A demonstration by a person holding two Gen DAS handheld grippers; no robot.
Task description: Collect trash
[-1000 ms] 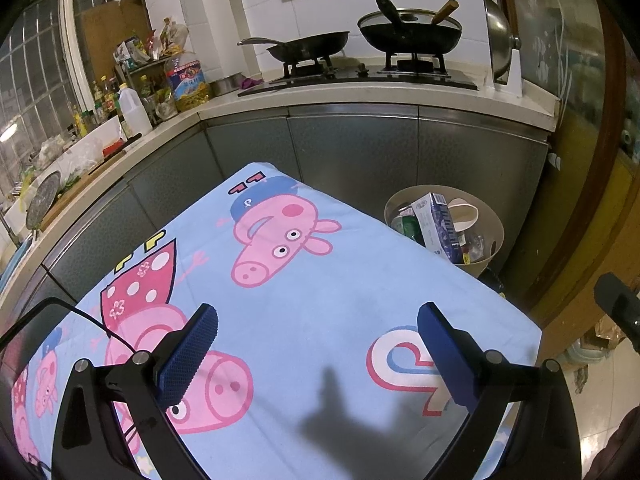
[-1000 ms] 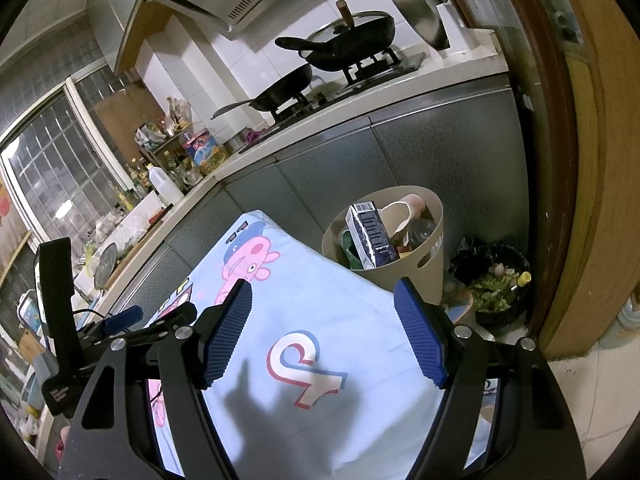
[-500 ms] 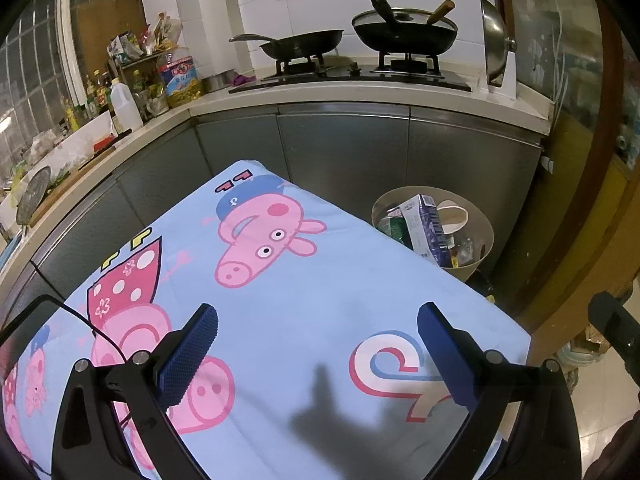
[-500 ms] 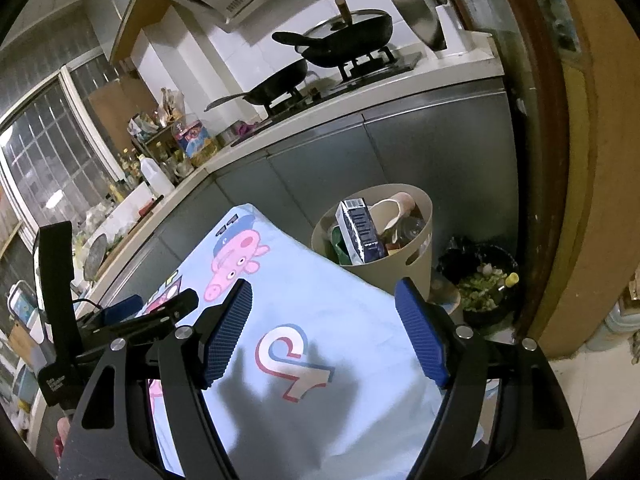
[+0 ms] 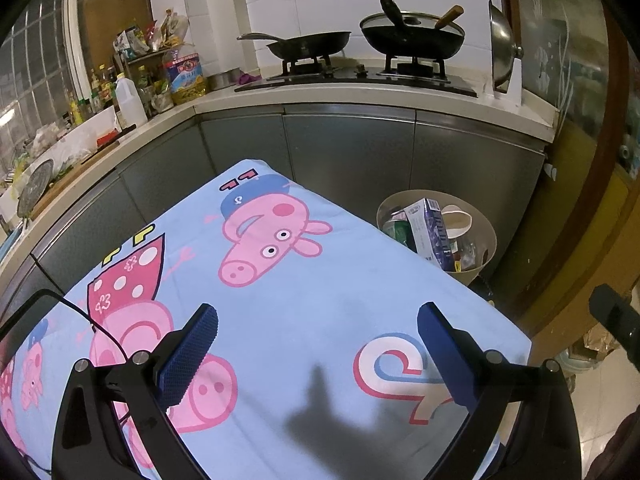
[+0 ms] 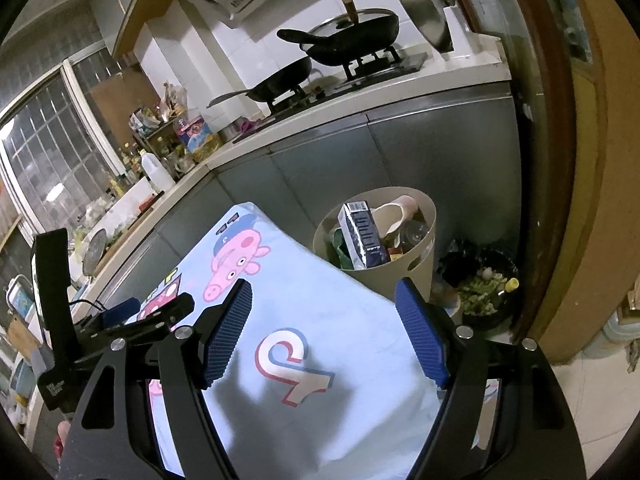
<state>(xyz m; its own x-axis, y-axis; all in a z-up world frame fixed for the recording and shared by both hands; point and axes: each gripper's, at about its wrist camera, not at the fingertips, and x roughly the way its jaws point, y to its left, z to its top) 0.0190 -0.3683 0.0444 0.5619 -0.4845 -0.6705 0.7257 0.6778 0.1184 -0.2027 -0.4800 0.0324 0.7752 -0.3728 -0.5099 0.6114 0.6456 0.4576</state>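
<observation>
Left gripper (image 5: 318, 320) gaped wide, empty, right gripper (image 6: 324, 294) likewise, both above cartoon cloth (image 5: 300, 280), beige bin (image 6: 424, 256) held carton (image 6: 362, 236)

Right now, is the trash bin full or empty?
Nearly full. The beige bin holds a blue carton sticking up above the rim, a paper cup and other trash beside it. How deep it goes cannot be told.

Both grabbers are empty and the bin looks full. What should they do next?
Probably rest and do nothing more: the left gripper and right gripper are open and empty, the cartoon cloth shows no trash, and the carton already sits in the beige bin.
</observation>
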